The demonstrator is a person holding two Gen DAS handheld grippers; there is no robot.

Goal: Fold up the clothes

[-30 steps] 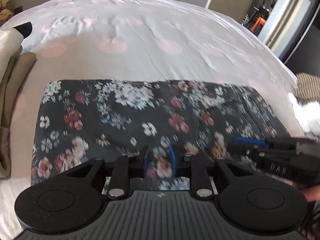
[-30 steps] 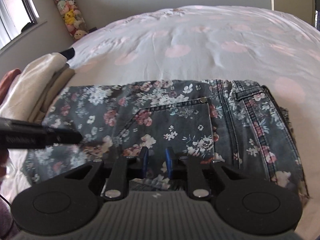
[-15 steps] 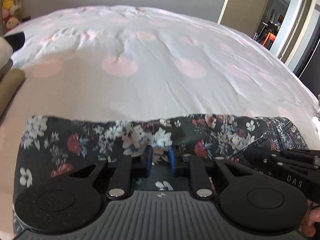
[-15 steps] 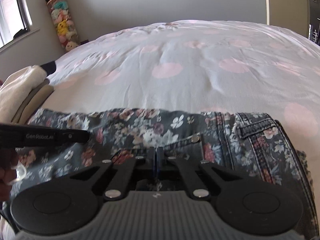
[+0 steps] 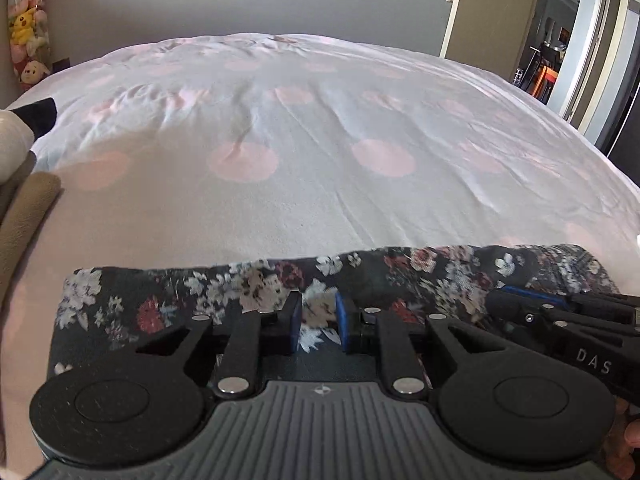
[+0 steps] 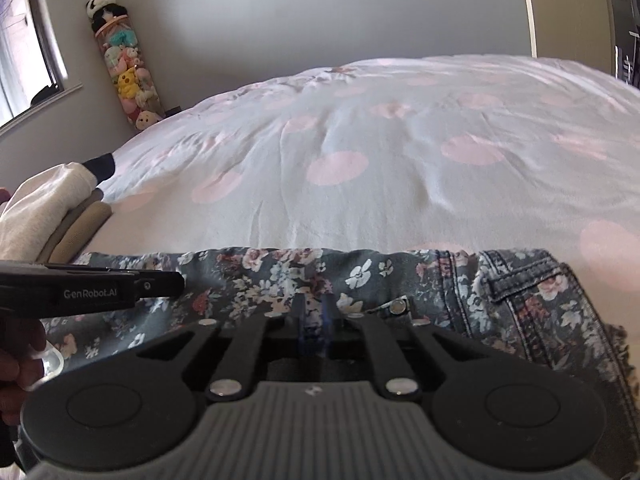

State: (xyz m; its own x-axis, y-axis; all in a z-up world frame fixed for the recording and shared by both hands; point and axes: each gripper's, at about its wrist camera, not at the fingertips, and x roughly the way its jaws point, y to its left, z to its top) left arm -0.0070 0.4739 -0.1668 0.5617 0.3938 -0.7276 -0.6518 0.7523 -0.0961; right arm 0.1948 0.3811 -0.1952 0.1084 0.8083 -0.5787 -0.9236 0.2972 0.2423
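Observation:
A dark floral denim garment (image 5: 420,276) (image 6: 260,276) lies across the near part of the bed, with a pocket rivet and belt loop at its right end. My left gripper (image 5: 318,320) sits low on its near edge, blue pads narrowly apart and closed on a bunch of floral fabric. My right gripper (image 6: 313,320) is over the pocket area. Its jaws are opening, and a strip of fabric shows in the small gap between them. Each gripper appears side-on in the other's view: the right gripper (image 5: 560,312) and the left gripper (image 6: 120,286).
The bed's white duvet with pink dots (image 5: 320,140) stretches far beyond the garment. A stack of folded cream and tan clothes (image 6: 44,208) sits at the left edge. A tube of plush toys (image 6: 128,76) stands in the corner. An open door (image 5: 492,8) is at the right.
Both views tilted up, so the garment now fills only the bottom. The right gripper's fingers closed fully half a second ago and now stand slightly apart. The left fingers kept their gap.

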